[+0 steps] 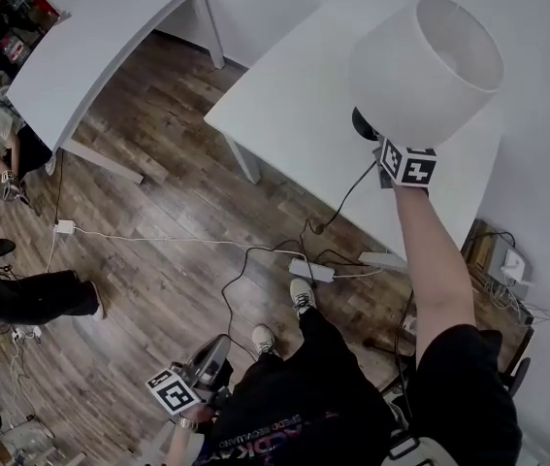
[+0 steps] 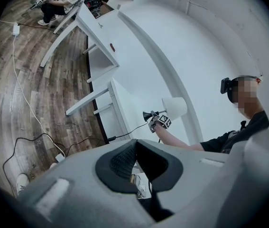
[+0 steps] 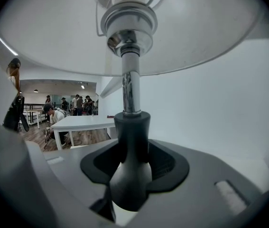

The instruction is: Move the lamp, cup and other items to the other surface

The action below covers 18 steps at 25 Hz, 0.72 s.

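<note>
1. White shade (image 1: 430, 66), chrome stem (image 3: 130, 89), black neck (image 3: 132, 127): the lamp (image 1: 420, 76) hangs in the right gripper (image 3: 133, 144) over the near white table (image 1: 284, 95). It appears lifted clear of the top.
2. The right gripper's jaws are clamped on the black neck, one pad on each side, just below the chrome stem.
3. The left gripper (image 2: 135, 151) is low by the person's leg, with its jaws together and nothing between them.
4. Handling, as a judgement:
   - The shade is wide, thin and probably light and easily dented, so it is no place to grip.
   - The chrome stem is stiff but likely slippery.
   - The neck is a good hold: matte, rigid and near the base, where most of the weight probably sits.
   - The lamp is top-bulky, so it may swing if tilted.
5. The cord (image 1: 347, 197) runs from the lamp down to the power strip (image 1: 311, 270) on the floor. It could tug or snag on the way to the far table (image 1: 100, 37).
</note>
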{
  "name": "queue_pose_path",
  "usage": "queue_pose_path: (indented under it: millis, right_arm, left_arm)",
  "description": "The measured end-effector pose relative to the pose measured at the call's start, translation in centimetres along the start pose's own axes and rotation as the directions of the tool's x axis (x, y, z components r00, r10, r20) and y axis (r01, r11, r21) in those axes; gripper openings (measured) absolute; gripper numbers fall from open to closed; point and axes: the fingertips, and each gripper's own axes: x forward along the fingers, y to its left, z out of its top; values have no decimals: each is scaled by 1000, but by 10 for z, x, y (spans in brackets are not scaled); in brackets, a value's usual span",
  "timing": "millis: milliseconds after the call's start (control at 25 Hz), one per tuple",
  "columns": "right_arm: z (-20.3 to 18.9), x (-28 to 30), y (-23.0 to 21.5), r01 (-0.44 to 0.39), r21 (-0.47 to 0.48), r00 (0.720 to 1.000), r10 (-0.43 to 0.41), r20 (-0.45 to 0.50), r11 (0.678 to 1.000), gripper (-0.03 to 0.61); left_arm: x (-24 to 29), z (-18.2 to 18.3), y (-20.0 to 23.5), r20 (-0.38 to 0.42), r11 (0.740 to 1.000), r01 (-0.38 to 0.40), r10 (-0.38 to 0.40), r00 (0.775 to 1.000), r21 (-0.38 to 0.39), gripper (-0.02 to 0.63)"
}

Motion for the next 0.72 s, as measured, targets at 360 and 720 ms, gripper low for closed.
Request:
queue_pose_path:
  millis: [360,720]
  right_arm:
    - [24,-60,23,28,4,999,-28,23,1000,164]
    - [35,-145,30,65,24,996,-66,52,998,164]
  left_arm:
    - [-22,6,-6,-22,996,81,-80,997,24,-2]
    - [-31,8,-24,-60,983,174,-170,984,67,-3]
